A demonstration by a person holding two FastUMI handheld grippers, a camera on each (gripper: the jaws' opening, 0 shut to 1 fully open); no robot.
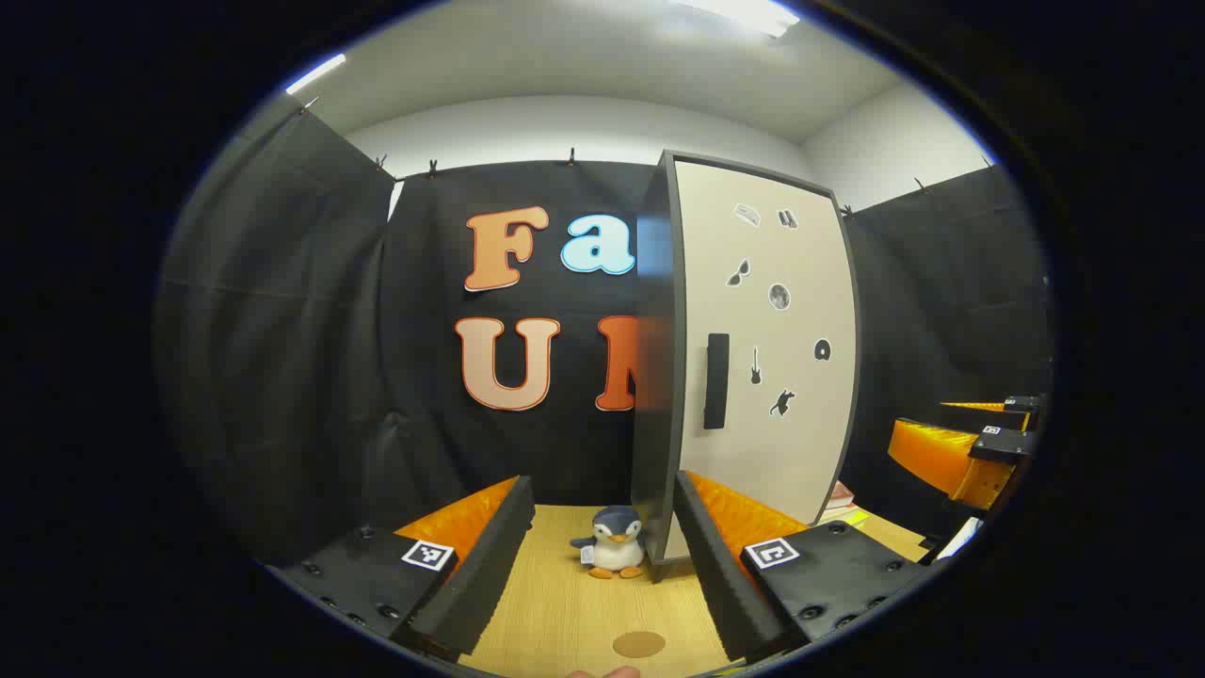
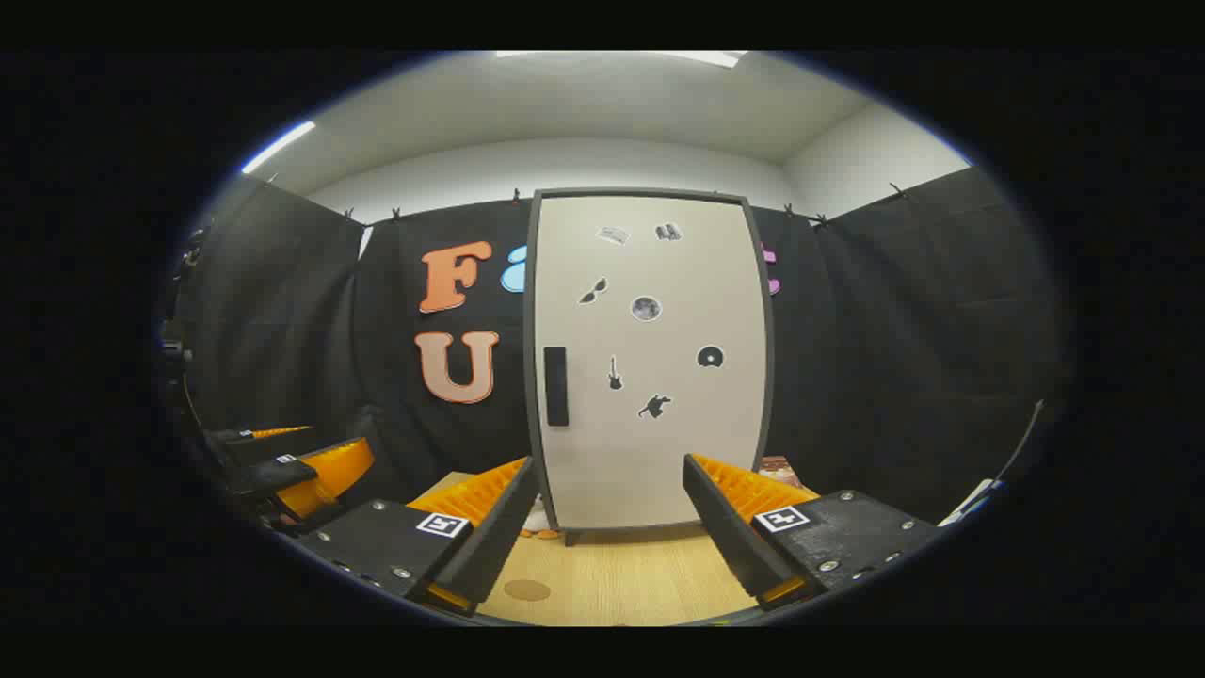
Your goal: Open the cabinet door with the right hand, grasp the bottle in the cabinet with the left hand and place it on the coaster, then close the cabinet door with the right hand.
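Note:
A tall cabinet stands on the wooden table with its pale, sticker-covered door [image 2: 659,443] shut, so its inside is hidden. The door's dark vertical handle [image 2: 556,386] is on its left side. My right gripper [image 2: 610,471] is open and empty, a short way back, facing the door squarely. In the left gripper view the same door [image 1: 781,452] and handle [image 1: 716,380] appear at an angle to the right. My left gripper [image 1: 602,490] is open and empty, left of the cabinet. A round brown coaster [image 1: 639,644] lies on the table just ahead of it, also the coaster [image 2: 526,589].
A small penguin plush [image 1: 614,541] stands by the cabinet's front left corner. Some books or papers [image 1: 841,499] lie right of the cabinet. The light wooden table [image 2: 640,584] spreads in front. Black cloth walls close the booth behind and at both sides.

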